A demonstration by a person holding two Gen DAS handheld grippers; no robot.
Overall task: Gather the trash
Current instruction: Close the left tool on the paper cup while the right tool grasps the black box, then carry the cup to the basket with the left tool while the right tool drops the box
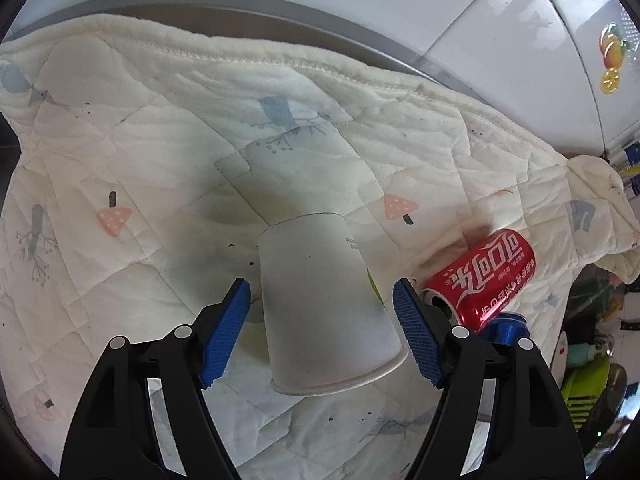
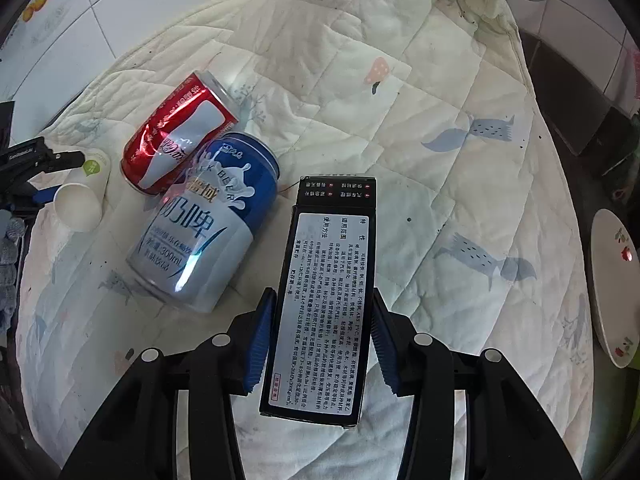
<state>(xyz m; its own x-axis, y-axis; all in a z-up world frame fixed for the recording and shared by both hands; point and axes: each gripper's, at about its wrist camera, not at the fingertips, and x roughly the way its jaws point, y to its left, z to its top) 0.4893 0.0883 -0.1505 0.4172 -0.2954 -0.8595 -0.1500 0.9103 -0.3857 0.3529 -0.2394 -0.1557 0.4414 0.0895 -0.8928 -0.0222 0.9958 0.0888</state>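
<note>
The left gripper [image 1: 322, 296] straddles a white paper cup [image 1: 328, 304] lying on the quilt [image 1: 140, 160] — jaws apart, pads clear of it. The right gripper [image 2: 324, 316] is clamped on a black carton [image 2: 326, 300], beside a blue milk-beer can [image 2: 204, 220] and red cola can [image 2: 176, 132].

The left tongs [image 1: 322, 294] fill the lower part of their wrist view: two black, angular linkage arms, each with two round silver pins at the joints, ending in blue fingers [image 1: 224, 332] with a fine ribbed grid on the inner faces. The right tongs [image 2: 325, 300] are built the same: black arms, silver pins, and ribbed blue fingers [image 2: 260, 340] at lower centre.
</note>
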